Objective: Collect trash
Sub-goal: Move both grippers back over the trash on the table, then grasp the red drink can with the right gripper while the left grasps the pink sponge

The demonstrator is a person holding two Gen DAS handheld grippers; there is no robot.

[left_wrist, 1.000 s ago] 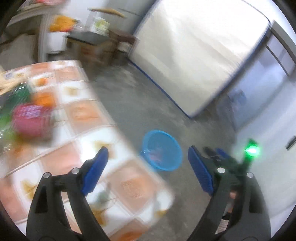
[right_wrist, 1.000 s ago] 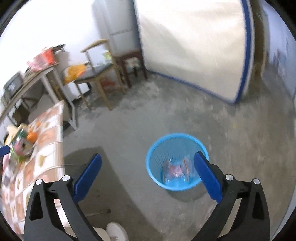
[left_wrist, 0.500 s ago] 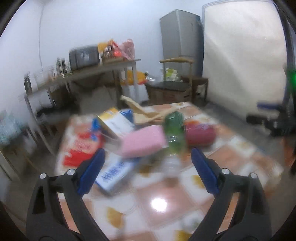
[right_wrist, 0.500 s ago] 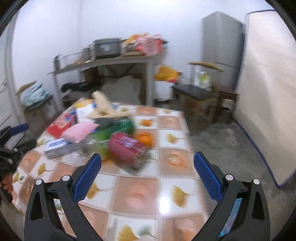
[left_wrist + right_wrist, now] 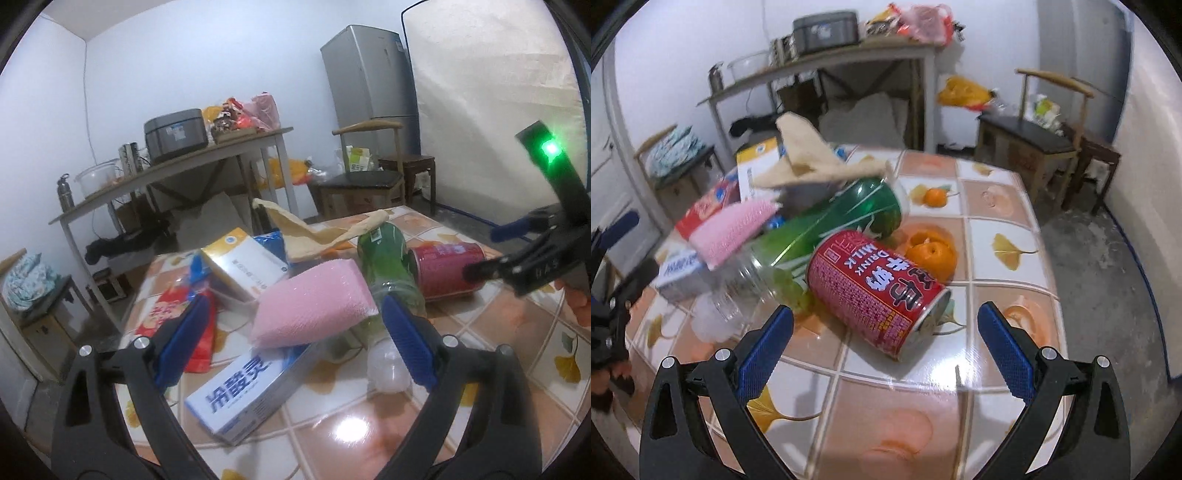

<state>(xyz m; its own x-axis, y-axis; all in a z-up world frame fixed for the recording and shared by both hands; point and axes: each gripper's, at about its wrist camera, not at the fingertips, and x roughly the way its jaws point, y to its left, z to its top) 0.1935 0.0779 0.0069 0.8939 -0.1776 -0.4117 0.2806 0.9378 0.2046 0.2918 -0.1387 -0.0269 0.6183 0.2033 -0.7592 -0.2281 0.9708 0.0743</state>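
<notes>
A table (image 5: 1004,229) topped with glossy square tiles in white and pale orange, many printed with yellow ginkgo leaves, fills the lower half of both views and throws back a bright glare from an overhead light. The trash lies heaped on it toward 11 o'clock in the right wrist view: a red milk-drink can (image 5: 875,288) on its side nearest the camera, a green plastic bottle (image 5: 827,229) lying just behind and touching it, a pink sponge (image 5: 314,302) resting on top of a blue-and-white carton (image 5: 247,387), a yellow-and-white box (image 5: 243,264), a red wrapper (image 5: 177,317) and a stiff beige cloth (image 5: 809,162) propped over the heap. Orange peel (image 5: 931,254) sits at 1 o'clock of the can. The left gripper (image 5: 291,339) has just been opening and its blue jaws stand wide apart with nothing pressed between them, framing the sponge and carton. The right gripper (image 5: 886,343) also has its jaws spread wide, empty, above bare tile in front of the can. Beyond the table, at 12 o'clock, a grey side table (image 5: 207,162) carries a cooker (image 5: 175,134) and bags; at 1 o'clock stand a wooden chair (image 5: 365,177) and a silver refrigerator (image 5: 369,74), with a leaning mattress (image 5: 491,122) at 2 o'clock on a bare concrete floor (image 5: 1100,266).
</notes>
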